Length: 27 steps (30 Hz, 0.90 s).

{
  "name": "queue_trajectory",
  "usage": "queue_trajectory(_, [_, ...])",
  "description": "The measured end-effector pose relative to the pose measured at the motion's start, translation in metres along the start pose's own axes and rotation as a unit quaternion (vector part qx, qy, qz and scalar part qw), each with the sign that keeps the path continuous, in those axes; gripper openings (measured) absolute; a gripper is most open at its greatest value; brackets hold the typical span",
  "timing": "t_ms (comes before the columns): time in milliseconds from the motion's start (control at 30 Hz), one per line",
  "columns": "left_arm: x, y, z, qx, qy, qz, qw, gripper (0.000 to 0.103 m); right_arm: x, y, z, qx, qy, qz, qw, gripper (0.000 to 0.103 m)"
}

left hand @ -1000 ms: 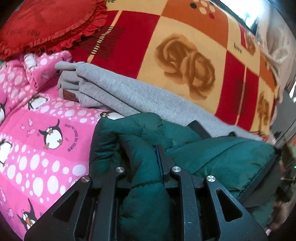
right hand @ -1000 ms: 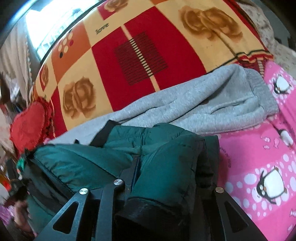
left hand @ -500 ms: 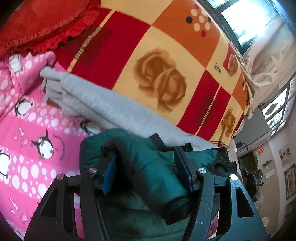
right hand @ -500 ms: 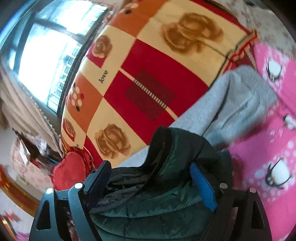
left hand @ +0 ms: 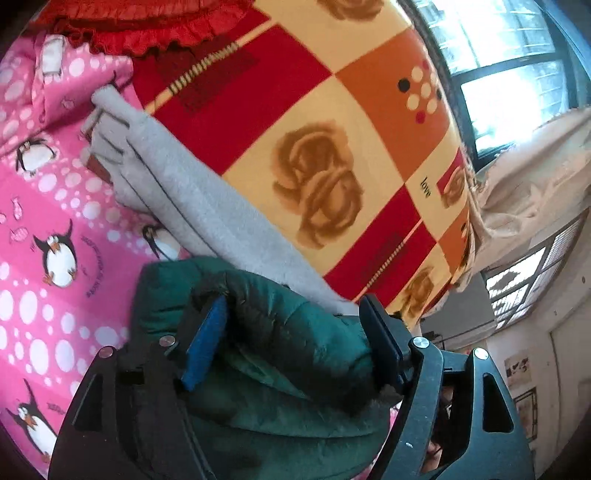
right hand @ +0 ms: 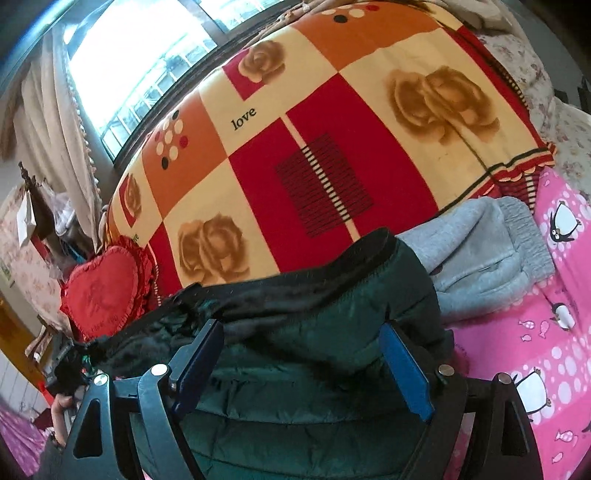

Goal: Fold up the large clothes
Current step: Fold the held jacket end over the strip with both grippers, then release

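Both the left gripper (left hand: 291, 325) and right gripper (right hand: 301, 354) are standing spread wide around the padded dark-green jacket (left hand: 280, 350) lying on the pink penguin-print sheet (left hand: 44, 236), while only the right view is showing the folded grey sweatpants' cuffed end (right hand: 491, 254) at three o'clock.

A bed covered by a pink polka-dot sheet printed with penguins (left hand: 55, 206) (right hand: 546, 350) carries everything. On the near part lies a dark green quilted padded jacket (left hand: 280, 332) (right hand: 332, 325), bunched in thick folds. Just beyond and touching it lies a folded grey fleece garment with a ribbed hem (left hand: 192, 199) (right hand: 491, 254). Farther back spreads a red, orange and cream checked blanket with brown roses (left hand: 317, 147) (right hand: 332, 147), and a red frilled heart-shaped cushion (left hand: 147, 22) (right hand: 103, 284) rests at its edge.
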<state>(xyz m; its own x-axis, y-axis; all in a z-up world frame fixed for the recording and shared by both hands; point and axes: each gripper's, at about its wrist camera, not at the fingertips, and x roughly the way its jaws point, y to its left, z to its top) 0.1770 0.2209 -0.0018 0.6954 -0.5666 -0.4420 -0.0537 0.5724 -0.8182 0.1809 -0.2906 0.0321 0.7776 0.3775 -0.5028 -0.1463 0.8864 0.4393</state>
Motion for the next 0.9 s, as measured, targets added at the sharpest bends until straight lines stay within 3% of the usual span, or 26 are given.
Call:
queue_trajectory(167, [-0.021, -0.014, 0.006, 0.023, -0.048, -0.007, 0.9985, 0.080, -0.001, 0.003, 0.004, -0.013, -0.003, -0.012, 1.000, 0.085])
queue_trajectory(267, [-0.025, -0.031, 0.006, 0.063, -0.086, 0.027, 0.9939, 0.080, 0.004, 0.008, 0.011, -0.029, -0.003, -0.037, 0.999, 0.085])
queue_trajectory(367, [-0.005, -0.050, 0.003, 0.121, -0.088, 0.088, 0.9848, 0.080, 0.024, 0.014, 0.022, -0.032, 0.017, -0.079, 0.996, 0.085])
queue_trajectory(433, [0.024, -0.071, 0.004, 0.183, -0.076, 0.162, 0.9667, 0.080, 0.041, 0.014, 0.028, -0.018, 0.038, -0.107, 0.993, 0.085])
queue_trajectory(467, [0.045, -0.080, 0.003, 0.222, -0.064, 0.210, 0.9501, 0.080, 0.054, 0.013, 0.031, -0.006, 0.054, -0.118, 0.992, 0.085])
queue_trajectory(533, [0.084, -0.089, -0.003, 0.289, -0.028, 0.280, 0.9149, 0.080, 0.078, 0.008, 0.031, 0.003, 0.089, -0.140, 0.986, 0.085])
queue_trajectory(633, [0.138, -0.080, -0.026, 0.387, 0.018, 0.371, 0.8437, 0.080, 0.109, -0.005, 0.022, -0.011, 0.130, -0.175, 0.976, 0.085])
queue_trajectory(667, [0.151, -0.070, -0.033, 0.392, 0.036, 0.388, 0.8334, 0.080, 0.122, -0.012, 0.016, -0.022, 0.152, -0.182, 0.971, 0.085])
queue_trajectory(700, [0.155, -0.059, -0.035, 0.379, 0.044, 0.385, 0.8404, 0.080, 0.128, -0.016, 0.012, -0.029, 0.157, -0.186, 0.969, 0.085])
queue_trajectory(833, [0.140, -0.032, -0.030, 0.309, 0.026, 0.349, 0.8846, 0.082, 0.138, -0.033, -0.002, -0.036, 0.151, -0.181, 0.971, 0.091])
queue_trajectory(900, [0.133, -0.024, -0.029, 0.290, 0.020, 0.340, 0.8943, 0.082, 0.140, -0.038, -0.006, -0.029, 0.146, -0.178, 0.973, 0.092])
